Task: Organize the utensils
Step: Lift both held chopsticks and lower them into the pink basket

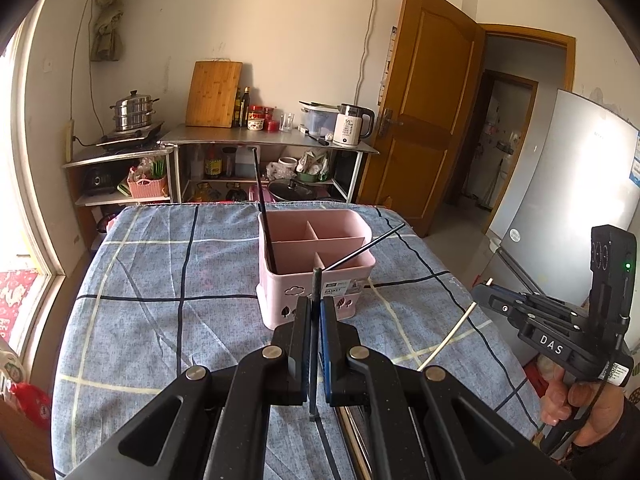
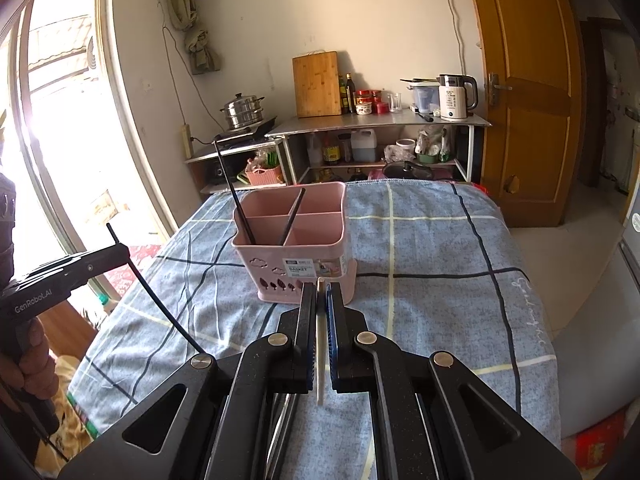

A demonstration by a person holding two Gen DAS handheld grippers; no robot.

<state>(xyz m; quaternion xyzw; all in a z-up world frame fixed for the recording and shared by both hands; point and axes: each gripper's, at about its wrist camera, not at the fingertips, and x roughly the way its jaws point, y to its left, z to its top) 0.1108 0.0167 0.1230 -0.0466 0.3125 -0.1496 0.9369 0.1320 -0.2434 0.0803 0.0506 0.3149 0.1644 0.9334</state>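
A pink divided basket [image 1: 320, 280] stands mid-table on the blue checked cloth. Two black chopsticks lean in it, one at its left corner [image 1: 265, 216] and one slanting right [image 1: 366, 247]. Just short of the basket, my left gripper [image 1: 316, 302] is shut on a dark chopstick [image 1: 316, 284] held upright. At the right edge, my right gripper [image 1: 482, 294] grips a white chopstick [image 1: 452, 332]. In the right wrist view the basket [image 2: 304, 256] lies straight ahead, and my right gripper [image 2: 321, 288] is shut on the white chopstick [image 2: 320, 360]. My left gripper [image 2: 122, 250] holds the dark chopstick [image 2: 156, 296] at left.
A shiny metal utensil [image 2: 282, 420] lies on the cloth-covered table [image 2: 432, 248] under my right gripper. Beyond the table's far edge stands a steel counter [image 2: 360, 122] with a kettle and cutting board. A wooden door [image 1: 424, 120] and a fridge [image 1: 572, 200] are to the right.
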